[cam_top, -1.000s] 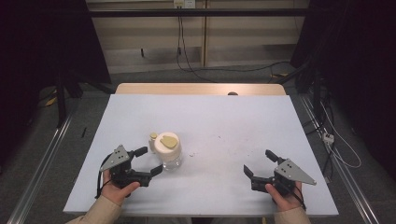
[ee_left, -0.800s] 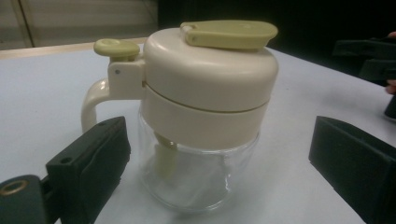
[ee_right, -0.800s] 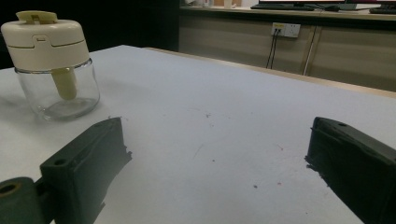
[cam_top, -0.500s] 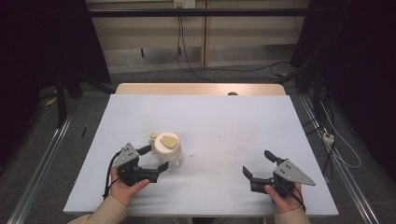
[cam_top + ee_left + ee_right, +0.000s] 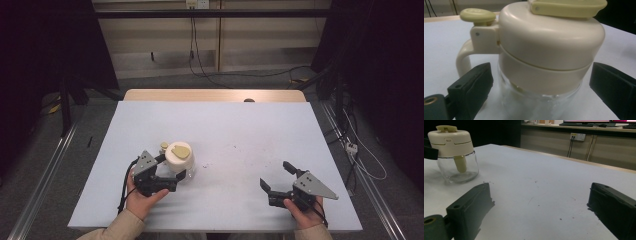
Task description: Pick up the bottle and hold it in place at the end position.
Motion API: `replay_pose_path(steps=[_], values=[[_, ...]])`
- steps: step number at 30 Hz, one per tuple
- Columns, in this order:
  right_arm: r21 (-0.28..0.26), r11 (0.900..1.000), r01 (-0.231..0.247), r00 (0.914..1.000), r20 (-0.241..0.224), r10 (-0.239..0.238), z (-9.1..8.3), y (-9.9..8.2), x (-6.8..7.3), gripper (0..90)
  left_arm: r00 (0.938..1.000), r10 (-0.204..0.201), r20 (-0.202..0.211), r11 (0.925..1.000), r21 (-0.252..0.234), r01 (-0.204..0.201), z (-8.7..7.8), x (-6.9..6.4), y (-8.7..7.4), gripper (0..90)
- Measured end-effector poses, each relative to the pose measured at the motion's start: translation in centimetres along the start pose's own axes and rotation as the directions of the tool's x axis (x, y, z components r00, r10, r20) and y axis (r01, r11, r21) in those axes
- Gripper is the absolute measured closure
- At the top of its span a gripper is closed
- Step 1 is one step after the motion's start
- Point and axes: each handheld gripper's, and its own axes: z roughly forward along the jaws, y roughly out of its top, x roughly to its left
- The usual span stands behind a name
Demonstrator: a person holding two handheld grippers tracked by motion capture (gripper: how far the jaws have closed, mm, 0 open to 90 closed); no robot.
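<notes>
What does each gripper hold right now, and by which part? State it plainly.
Nothing is held. The left gripper stands open with its jaws on either side of the glass jar, not closed on it. The right gripper is open over the table.

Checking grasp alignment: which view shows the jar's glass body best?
Right gripper view: the jar stands whole, its clear glass body seen side-on. The left gripper view is close up, the open left gripper straddling it, the glass cropped. The high view shows mostly its cream lid.
</notes>
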Motion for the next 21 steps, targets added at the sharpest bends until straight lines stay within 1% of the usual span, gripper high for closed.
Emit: replay_pose_path(steps=[1, 2, 3, 5, 6, 11, 16, 19, 21], values=[[-0.001, 1.0, 0.0, 1.0, 0.001, 0.0, 0.0, 0.0, 0.0, 4.1, 1.0, -0.004, -0.006, 1.0, -0.001, 0.004, 0.1, -0.1, 0.0, 4.6], [-0.001, 1.0, -0.001, 1.0, 0.001, 0.001, 0.0, 0.0, 0.0, 4.1, 1.0, 0.001, -0.009, 1.0, 0.002, -0.001, 0.2, -0.1, 0.1, 4.6], [-0.001, 1.0, 0.0, 1.0, 0.0, 0.0, 0.0, 0.0, 0.0, 4.2, 0.9999, -0.005, -0.013, 1.0, 0.0, 0.005, 0.3, -0.2, 0.1, 4.6], [-0.003, 1.0, 0.002, 1.0, -0.003, -0.002, 0.0, 0.0, 0.0, 4.4, 0.9999, -0.001, -0.017, 1.0, -0.002, 0.001, 0.5, -0.2, 0.2, 4.6], [-0.002, 1.0, 0.002, 1.0, -0.004, -0.002, 0.0, 0.0, 0.0, 4.5, 0.9997, -0.008, -0.022, 1.0, -0.003, 0.008, 0.6, -0.3, 0.2, 4.6], [-0.002, 1.0, 0.004, 1.0, -0.003, -0.004, 0.0, 0.0, 0.0, 4.6, 0.9995, -0.008, -0.032, 1.0, -0.003, 0.008, 1.0, -0.4, 0.3, 4.3], [-0.002, 1.0, 0.005, 1.0, -0.001, -0.005, -0.1, 0.0, 0.0, 4.6, 0.9989, -0.018, -0.043, 0.9998, -0.008, 0.018, 1.5, -0.4, 0.5, 4.3], [-0.002, 1.0, 0.004, 1.0, -0.002, -0.004, -0.1, 0.0, 0.0, 4.7, 0.9986, -0.009, -0.051, 0.9999, -0.009, 0.009, 1.8, -0.5, 0.6, 4.1], [-0.002, 1.0, 0.004, 1.0, -0.002, -0.004, -0.1, 0.0, 0.0, 4.7, 0.9985, -0.013, -0.054, 0.9998, -0.014, 0.012, 2.0, -0.5, 0.6, 4.1]])
